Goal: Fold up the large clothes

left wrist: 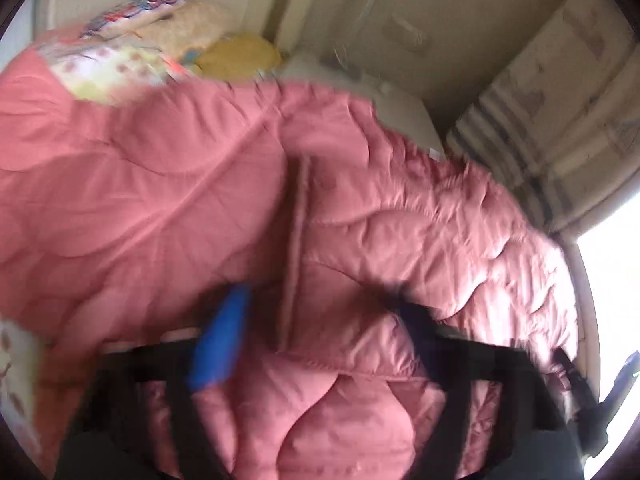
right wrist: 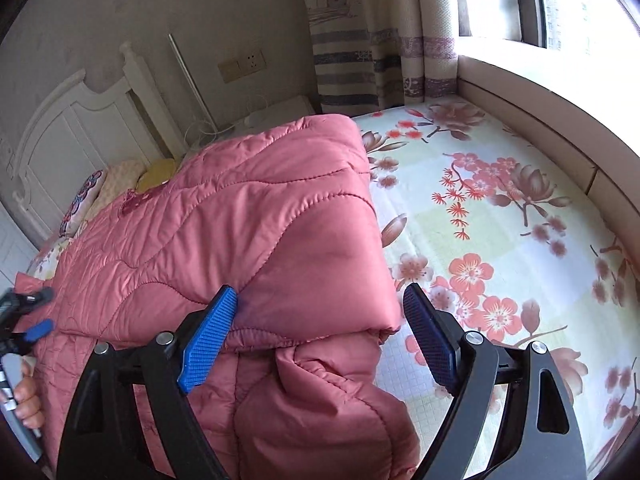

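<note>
Right tool [right wrist: 320, 316] gapes wide around pink jacket [right wrist: 248, 224] fold.

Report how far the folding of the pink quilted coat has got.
Done: one side of the pink coat looks folded over onto itself on the floral sheet. In hand: the right tongs sit open around that folded edge. Left: the lower part hangs loose; the left tongs' grip is blurred.

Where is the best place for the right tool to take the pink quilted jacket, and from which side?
Probably the folded sleeve's cuffed end of the pink quilted jacket, approached from the near edge: it lies between the open right tool pads.
</note>
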Demonstrator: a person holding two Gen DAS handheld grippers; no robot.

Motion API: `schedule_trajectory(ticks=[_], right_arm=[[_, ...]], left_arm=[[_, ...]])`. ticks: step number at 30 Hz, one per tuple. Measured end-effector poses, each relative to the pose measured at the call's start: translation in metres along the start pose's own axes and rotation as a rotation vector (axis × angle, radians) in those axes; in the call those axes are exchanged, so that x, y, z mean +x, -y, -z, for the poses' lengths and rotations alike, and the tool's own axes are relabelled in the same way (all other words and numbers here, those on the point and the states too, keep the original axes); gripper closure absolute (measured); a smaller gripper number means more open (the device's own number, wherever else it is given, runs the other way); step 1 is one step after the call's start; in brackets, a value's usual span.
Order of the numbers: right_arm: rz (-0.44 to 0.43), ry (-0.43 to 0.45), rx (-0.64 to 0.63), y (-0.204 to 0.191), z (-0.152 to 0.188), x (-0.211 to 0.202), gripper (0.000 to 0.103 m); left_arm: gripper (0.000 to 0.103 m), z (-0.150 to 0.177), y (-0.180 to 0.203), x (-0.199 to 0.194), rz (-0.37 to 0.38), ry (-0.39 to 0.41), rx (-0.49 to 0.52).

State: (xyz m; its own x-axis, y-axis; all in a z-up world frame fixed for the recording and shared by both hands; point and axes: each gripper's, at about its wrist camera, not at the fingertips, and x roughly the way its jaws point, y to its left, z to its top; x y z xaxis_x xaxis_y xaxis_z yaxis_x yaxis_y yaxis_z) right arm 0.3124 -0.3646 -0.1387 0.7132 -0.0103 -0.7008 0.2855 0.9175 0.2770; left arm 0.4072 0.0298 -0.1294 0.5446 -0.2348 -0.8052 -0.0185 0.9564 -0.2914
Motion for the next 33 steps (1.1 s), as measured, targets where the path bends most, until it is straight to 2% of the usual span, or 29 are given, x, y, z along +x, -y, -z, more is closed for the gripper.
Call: schedule_trajectory(ticks=[2,3,6,8,10,11,12,13,14,15,16,17,18,20,21,24,26,30,33], right_arm=[[-0.012,0.013,0.030,0.006,-0.002,-0.001,0.022],[-0.013,0.017,0.039,0.006,-0.003,-0.001,0.022],[-0.024,0.027,0.059,0.010,-0.003,-0.002,0.022],[-0.023,0.029,0.056,0.008,-0.005,-0.003,0.022],[-0.020,0.029,0.052,0.007,-0.004,-0.003,0.022],[-0.018,0.028,0.051,0.008,-0.003,-0.002,0.022],[-0.017,0.029,0.051,0.008,-0.003,-0.003,0.022],[-0.016,0.031,0.051,0.008,-0.003,-0.003,0.022],[-0.016,0.036,0.052,0.008,-0.003,-0.004,0.022],[-0.014,0.041,0.052,0.008,-0.003,-0.005,0.022],[-0.011,0.048,0.052,0.008,-0.002,-0.006,0.022],[-0.010,0.052,0.051,0.008,-0.002,-0.007,0.022],[-0.009,0.052,0.048,0.007,-0.003,-0.007,0.022],[-0.006,0.054,0.042,0.006,-0.003,-0.007,0.022],[-0.004,0.059,0.036,0.005,-0.003,-0.008,0.022],[-0.002,0.076,0.022,0.003,-0.001,-0.011,0.023],[-0.001,0.087,0.010,0.001,-0.001,-0.012,0.024],[0.067,0.142,-0.048,-0.014,-0.007,-0.027,0.026],[0.074,0.170,-0.155,-0.042,-0.021,-0.032,0.026]], left_arm=[[0.091,0.007,0.011,-0.006,-0.073,0.057,0.069],[0.094,0.012,0.011,-0.014,-0.072,0.078,0.064],[0.095,0.024,0.009,-0.039,-0.069,0.125,0.057],[0.095,0.034,0.007,-0.044,-0.059,0.103,0.064],[0.087,0.039,0.004,-0.037,-0.071,0.056,0.088],[0.067,0.041,0.003,-0.033,-0.101,0.055,0.101],[0.037,0.040,0.002,-0.034,-0.144,0.081,0.110],[0.026,0.038,0.001,-0.039,-0.187,0.124,0.105],[0.021,0.036,0.001,-0.047,-0.208,0.176,0.089],[0.020,0.034,0.004,-0.064,-0.199,0.272,0.064],[0.020,0.034,0.009,-0.074,-0.174,0.330,0.067],[0.017,0.034,0.017,-0.082,-0.150,0.370,0.092],[0.016,0.034,0.035,-0.086,-0.134,0.384,0.174],[0.016,0.035,0.060,-0.073,-0.099,0.323,0.313],[0.016,0.036,0.068,-0.064,-0.086,0.289,0.345],[0.016,0.039,0.067,-0.015,-0.103,0.138,0.359],[0.013,0.035,0.056,0.006,-0.071,0.067,0.332],[0.002,0.031,0.051,0.009,-0.045,0.062,0.326],[0.002,0.031,0.050,0.012,-0.055,0.063,0.333]])
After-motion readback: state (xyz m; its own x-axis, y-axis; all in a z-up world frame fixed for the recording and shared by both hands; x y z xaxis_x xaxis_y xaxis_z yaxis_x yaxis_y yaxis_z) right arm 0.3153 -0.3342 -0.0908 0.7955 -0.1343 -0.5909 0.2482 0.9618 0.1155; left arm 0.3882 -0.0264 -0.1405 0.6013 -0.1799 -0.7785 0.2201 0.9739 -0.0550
